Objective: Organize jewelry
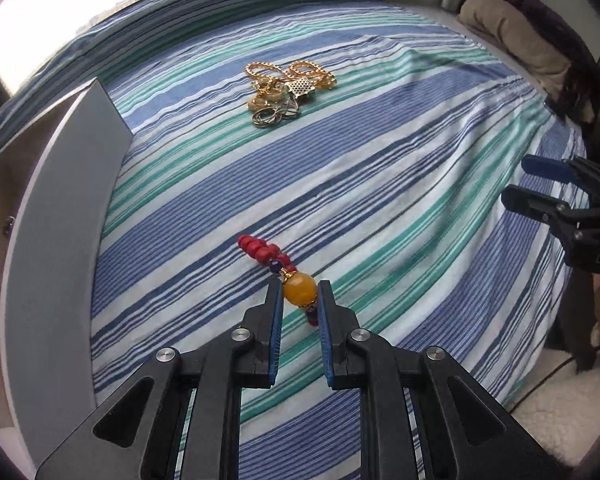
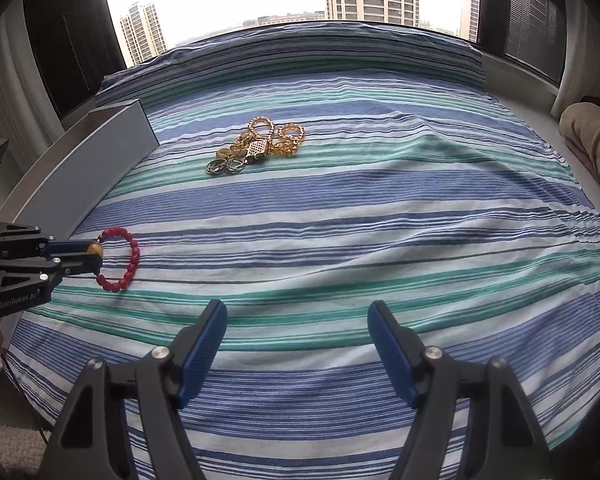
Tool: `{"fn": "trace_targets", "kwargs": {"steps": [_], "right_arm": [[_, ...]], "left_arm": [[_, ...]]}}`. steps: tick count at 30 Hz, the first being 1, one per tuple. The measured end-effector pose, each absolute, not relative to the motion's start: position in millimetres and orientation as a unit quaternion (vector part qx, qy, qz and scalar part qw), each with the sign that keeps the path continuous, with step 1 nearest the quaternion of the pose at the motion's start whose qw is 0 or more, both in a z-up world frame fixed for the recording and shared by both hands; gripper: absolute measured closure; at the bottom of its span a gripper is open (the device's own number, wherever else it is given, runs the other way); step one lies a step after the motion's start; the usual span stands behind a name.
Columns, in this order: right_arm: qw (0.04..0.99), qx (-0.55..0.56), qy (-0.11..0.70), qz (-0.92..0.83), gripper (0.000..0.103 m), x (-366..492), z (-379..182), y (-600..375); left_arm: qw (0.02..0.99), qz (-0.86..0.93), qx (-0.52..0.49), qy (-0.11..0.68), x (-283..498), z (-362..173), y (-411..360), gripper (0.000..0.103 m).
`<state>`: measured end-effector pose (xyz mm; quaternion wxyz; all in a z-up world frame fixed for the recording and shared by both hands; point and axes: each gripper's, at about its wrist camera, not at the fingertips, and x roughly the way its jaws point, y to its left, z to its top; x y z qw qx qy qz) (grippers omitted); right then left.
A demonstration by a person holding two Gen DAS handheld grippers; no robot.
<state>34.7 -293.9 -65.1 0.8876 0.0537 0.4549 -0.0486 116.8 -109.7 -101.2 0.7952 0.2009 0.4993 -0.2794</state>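
A red bead bracelet (image 1: 266, 251) with a large amber bead (image 1: 299, 289) is in my left gripper (image 1: 299, 294), whose pads close on the amber bead. In the right wrist view the bracelet (image 2: 125, 259) hangs as a ring from the left gripper (image 2: 94, 256) just above the striped bedsheet. A pile of gold chains and silver rings (image 1: 286, 90) lies further back on the bed; it also shows in the right wrist view (image 2: 256, 145). My right gripper (image 2: 296, 334) is open and empty over the near part of the bed, also seen at the right edge (image 1: 540, 184).
A grey open box with a raised lid (image 1: 56, 208) stands along the bed's left side, also in the right wrist view (image 2: 88, 164). A beige cushion (image 1: 516, 36) lies at the far right. A window is behind the bed.
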Motion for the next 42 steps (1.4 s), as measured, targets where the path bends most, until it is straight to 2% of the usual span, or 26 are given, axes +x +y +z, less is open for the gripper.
{"fn": "trace_targets", "kwargs": {"steps": [7,10,11,13,15,16,27,42], "right_arm": [[0.885,0.043,0.46,-0.054,0.029,33.6,-64.5,-292.5],[0.885,0.04,0.46,-0.055,0.029,33.4,-63.4,-290.3],[0.885,0.039,0.46,-0.055,0.029,33.6,-62.8,-289.0],[0.886,0.037,0.46,-0.053,0.029,33.9,-61.4,-286.1],[0.886,0.033,0.46,-0.051,0.029,34.6,-60.3,-282.7],[0.886,0.032,0.46,-0.05,0.029,35.1,-59.9,-281.2],[0.882,0.016,0.469,-0.037,0.029,38.9,-61.1,-260.6],[0.877,0.031,0.48,-0.005,0.029,51.5,-59.0,-261.9]], "left_arm": [[0.79,-0.29,0.202,0.501,98.0,-117.6,-121.5,0.087],[0.789,-0.285,0.2,0.506,97.8,-122.6,-124.1,0.083],[0.789,-0.282,0.199,0.507,97.5,-123.6,-123.7,0.078],[0.794,-0.274,0.198,0.505,95.3,-122.9,-121.7,0.047],[0.801,-0.27,0.191,0.499,92.6,-118.7,-117.2,0.032],[0.803,-0.271,0.185,0.497,91.3,-116.5,-114.5,0.03],[0.823,-0.239,0.124,0.501,89.3,-94.3,-71.0,0.02],[0.846,-0.172,0.069,0.499,91.0,-82.4,-18.5,0.018]]}}
